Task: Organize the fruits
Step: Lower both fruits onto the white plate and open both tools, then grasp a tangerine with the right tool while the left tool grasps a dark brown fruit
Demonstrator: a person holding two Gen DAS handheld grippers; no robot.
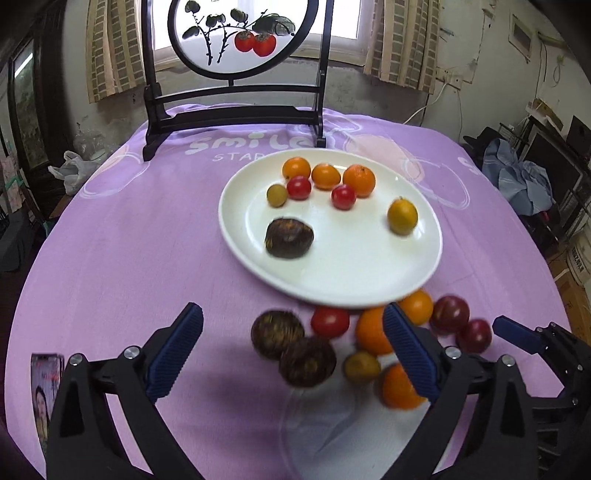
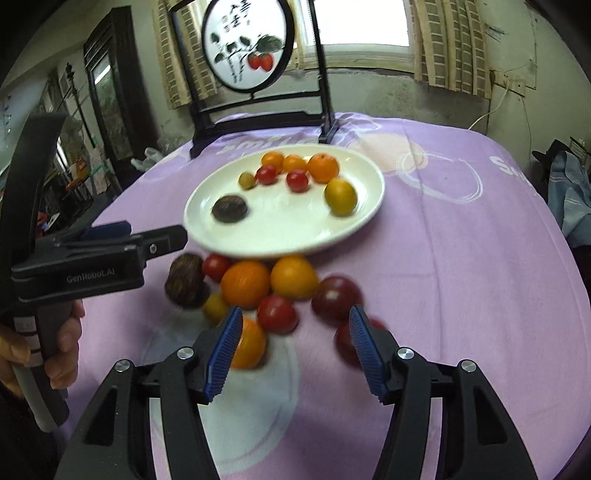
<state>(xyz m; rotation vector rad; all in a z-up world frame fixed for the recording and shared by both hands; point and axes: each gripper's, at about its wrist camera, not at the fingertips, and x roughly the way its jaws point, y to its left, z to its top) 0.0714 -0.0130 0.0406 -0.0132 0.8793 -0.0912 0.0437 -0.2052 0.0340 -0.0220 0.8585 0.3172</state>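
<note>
A white plate on the purple cloth holds several small oranges, red fruits, a yellow fruit and a dark brown fruit. In front of it lies a loose pile: dark brown fruits, oranges, red fruits. My left gripper is open above the pile, empty. My right gripper is open near the red fruits, empty. It also shows at the right edge of the left wrist view.
A dark wooden stand with a round painted panel stands at the table's far edge. A phone lies at the near left. The person's hand holds the left gripper. Clutter lines the room's sides.
</note>
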